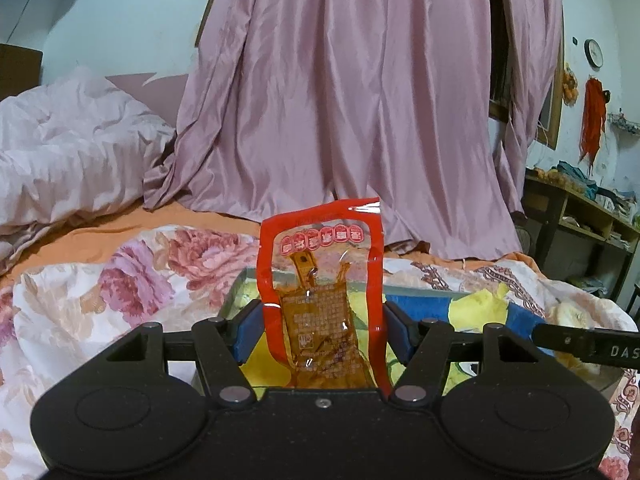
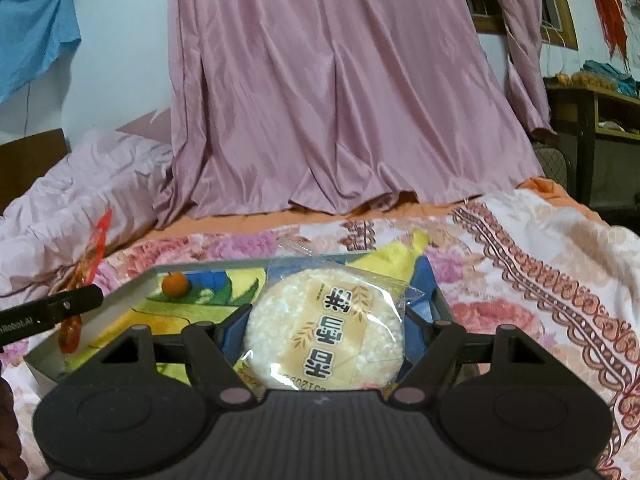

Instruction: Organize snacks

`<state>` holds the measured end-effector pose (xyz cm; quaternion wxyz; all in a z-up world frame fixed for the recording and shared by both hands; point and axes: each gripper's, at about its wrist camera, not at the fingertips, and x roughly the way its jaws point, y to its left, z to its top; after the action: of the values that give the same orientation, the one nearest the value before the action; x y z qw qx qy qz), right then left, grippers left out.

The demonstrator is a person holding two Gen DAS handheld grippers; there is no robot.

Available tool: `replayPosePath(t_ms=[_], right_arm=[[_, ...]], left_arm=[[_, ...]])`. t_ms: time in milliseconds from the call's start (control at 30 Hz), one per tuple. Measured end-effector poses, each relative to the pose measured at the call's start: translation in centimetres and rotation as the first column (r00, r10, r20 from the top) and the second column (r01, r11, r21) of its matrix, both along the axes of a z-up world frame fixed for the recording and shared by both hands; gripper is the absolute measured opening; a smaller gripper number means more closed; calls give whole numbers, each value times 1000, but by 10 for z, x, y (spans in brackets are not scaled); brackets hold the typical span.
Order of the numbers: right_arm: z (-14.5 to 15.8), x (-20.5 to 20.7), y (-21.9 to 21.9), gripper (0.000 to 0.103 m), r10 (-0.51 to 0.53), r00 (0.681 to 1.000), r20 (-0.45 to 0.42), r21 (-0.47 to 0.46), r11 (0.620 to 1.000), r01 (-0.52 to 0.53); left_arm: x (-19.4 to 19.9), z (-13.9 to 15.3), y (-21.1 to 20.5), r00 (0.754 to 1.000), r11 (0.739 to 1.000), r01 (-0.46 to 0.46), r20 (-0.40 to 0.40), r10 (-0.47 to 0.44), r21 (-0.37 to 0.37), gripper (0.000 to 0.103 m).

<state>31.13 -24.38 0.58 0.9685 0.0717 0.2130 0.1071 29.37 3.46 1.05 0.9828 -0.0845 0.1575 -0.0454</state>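
Note:
A red see-through snack packet [image 1: 320,300] with brown contents stands upright between the blue pads [image 1: 246,330] of my left gripper [image 1: 323,320], which is shut on it. The packet hangs over a grey-rimmed tray [image 1: 236,284] with a blue and yellow printed bottom. My right gripper [image 2: 326,320] is shut on a round rice cracker [image 2: 324,332] in a clear wrapper, held above the same tray [image 2: 132,284]. A small orange fruit [image 2: 175,283] lies in the tray's far left part. The red packet [image 2: 86,264] and the left gripper's finger [image 2: 52,310] also show at the left of the right wrist view.
The tray rests on a floral quilt [image 2: 520,260] over a bed. A pink curtain [image 1: 340,100] hangs behind it and a crumpled pink duvet [image 1: 60,152] lies at the left. A cluttered wooden shelf [image 1: 580,216] stands at the right.

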Motion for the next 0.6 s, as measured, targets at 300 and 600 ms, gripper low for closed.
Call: replayPosePath(t_ms=[300,600], right_arm=[[-13,8,-2,78,-3,999,-50,-10,1000,2],[-24,10,17,79,11,999,-44,-171,985,-18]], left_arm=[[9,-15,-11,996,997,36,-84,-31,65,64],[14,-27,-26,988,980,60,-149,-31,189,65]])
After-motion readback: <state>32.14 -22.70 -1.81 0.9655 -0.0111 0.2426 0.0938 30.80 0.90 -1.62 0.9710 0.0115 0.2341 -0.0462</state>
